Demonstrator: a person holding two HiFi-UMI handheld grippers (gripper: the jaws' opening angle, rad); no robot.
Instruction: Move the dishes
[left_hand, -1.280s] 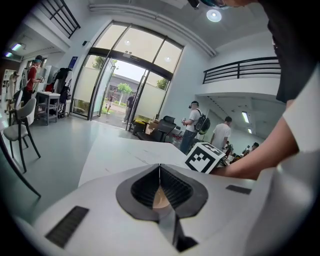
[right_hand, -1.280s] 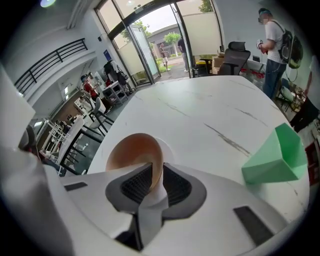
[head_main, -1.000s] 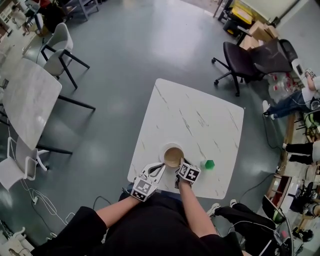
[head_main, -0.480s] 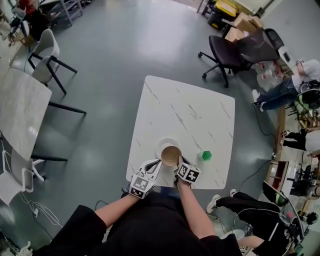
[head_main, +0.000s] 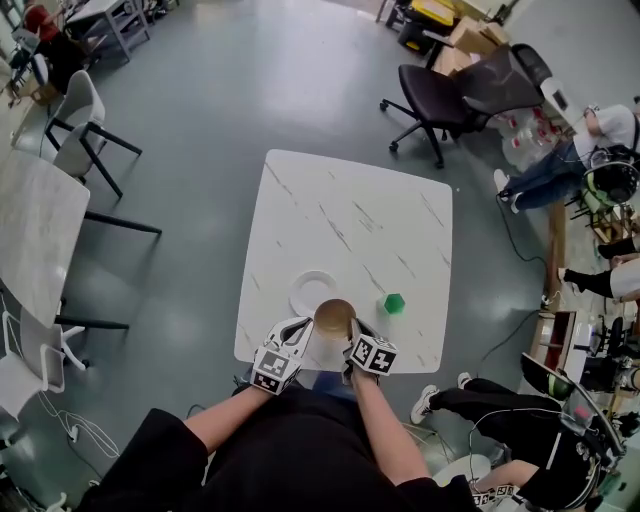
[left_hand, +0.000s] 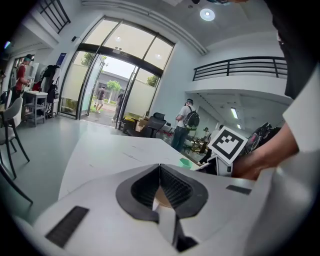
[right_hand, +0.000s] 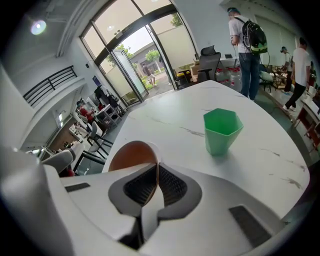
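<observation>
The fingers of your right gripper (right_hand: 156, 169) are clamped on the rim of the round brown bowl (head_main: 335, 317). Your left gripper (left_hand: 160, 168) pinches its other side. The bowl sits between them over the white marble desk's (head_main: 350, 220) near edge, against the round white plate (head_main: 307, 287).

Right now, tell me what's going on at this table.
A person is holding a brown bowl with two handheld grippers. The left gripper and right gripper are each clamped on opposite sides of its rim. The bowl is near the front edge of the white marble table. A white plate lies just beyond it, and a green cup stands to the right.
</observation>
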